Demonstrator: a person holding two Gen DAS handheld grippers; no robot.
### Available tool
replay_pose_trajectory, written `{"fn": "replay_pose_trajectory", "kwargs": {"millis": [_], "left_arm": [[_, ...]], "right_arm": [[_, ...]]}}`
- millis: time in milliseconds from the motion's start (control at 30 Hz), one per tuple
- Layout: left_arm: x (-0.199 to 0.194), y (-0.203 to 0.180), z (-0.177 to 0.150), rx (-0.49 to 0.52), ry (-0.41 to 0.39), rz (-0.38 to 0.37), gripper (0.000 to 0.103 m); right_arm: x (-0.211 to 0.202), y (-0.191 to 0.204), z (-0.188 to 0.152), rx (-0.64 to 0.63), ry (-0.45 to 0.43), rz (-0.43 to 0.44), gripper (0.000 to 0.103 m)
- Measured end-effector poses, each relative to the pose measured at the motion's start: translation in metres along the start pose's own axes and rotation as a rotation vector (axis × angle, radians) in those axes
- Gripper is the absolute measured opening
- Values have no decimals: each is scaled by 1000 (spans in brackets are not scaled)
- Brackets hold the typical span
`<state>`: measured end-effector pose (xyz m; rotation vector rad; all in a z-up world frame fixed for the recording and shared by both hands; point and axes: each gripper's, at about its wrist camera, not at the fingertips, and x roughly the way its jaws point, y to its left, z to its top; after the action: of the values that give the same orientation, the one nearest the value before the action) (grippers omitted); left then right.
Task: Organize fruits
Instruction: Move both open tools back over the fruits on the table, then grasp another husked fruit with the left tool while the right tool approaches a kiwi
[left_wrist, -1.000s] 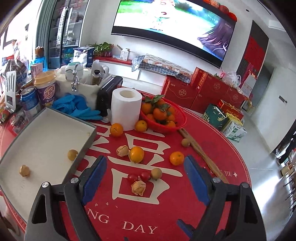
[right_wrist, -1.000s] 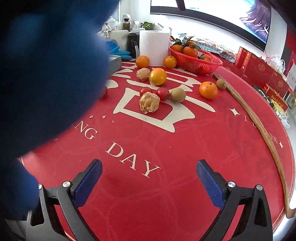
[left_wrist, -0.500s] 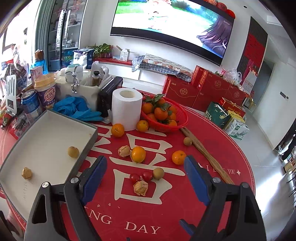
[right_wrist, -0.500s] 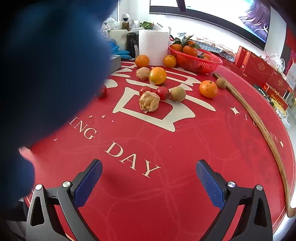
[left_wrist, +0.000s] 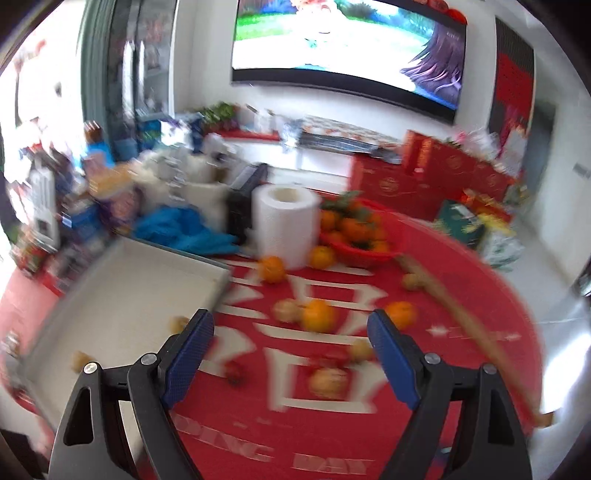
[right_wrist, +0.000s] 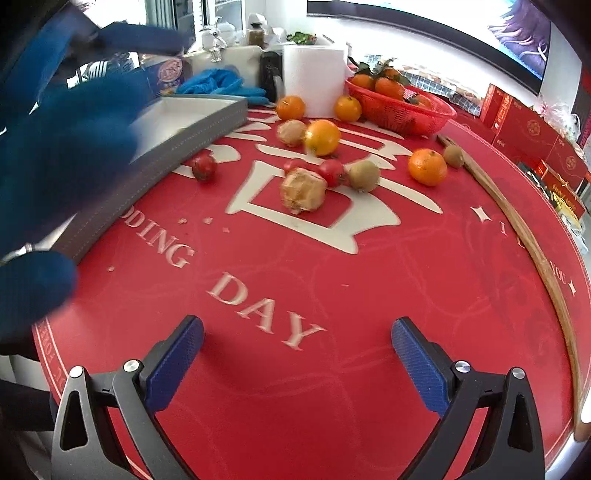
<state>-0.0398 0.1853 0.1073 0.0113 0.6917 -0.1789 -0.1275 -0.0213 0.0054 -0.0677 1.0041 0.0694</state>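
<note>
Loose fruit lies on the round red table: a papery husked fruit (right_wrist: 303, 189), two red tomatoes (right_wrist: 331, 171), a kiwi (right_wrist: 364, 175), oranges (right_wrist: 322, 137) (right_wrist: 427, 166) and a lone tomato (right_wrist: 203, 166) by the grey tray (right_wrist: 177, 144). The tray (left_wrist: 122, 295) holds two small tan fruits (left_wrist: 179, 324). A red basket (right_wrist: 400, 107) is full of oranges. My left gripper (left_wrist: 291, 350) hovers open over the tray's corner, empty; its view is blurred. My right gripper (right_wrist: 297, 349) stands open and empty above the "DAY" lettering, short of the fruit.
A gloved blue hand (right_wrist: 62, 147) fills the left of the right wrist view. A paper roll (right_wrist: 314, 79), blue gloves (right_wrist: 218, 83), cups and bottles crowd the far table edge. A bamboo stick (right_wrist: 524, 236) lies along the right rim.
The left wrist view has swung right and rolled, turning blurred. The blue gloved hand has pulled back to the left in the right wrist view, uncovering the tray and the lone tomato.
</note>
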Motion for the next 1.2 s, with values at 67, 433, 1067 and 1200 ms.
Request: {"fn": "replay_pose_trajectory", "kwargs": {"millis": [67,433,1067,1200], "left_arm": [[8,14,-7,27,5,64,88],[60,-24,-51,247,267,-56,88],[72,-11,-62,153,307,-57,27],[65,3,-68,149,287,-73,28]], "right_arm": [[1,-11,-2,47,2,-32,102],[11,-66,15,222,-31,-149,102],[17,-61,17,219,-31,-149,102],[17,-60,17,218,-29,-151,102]]}}
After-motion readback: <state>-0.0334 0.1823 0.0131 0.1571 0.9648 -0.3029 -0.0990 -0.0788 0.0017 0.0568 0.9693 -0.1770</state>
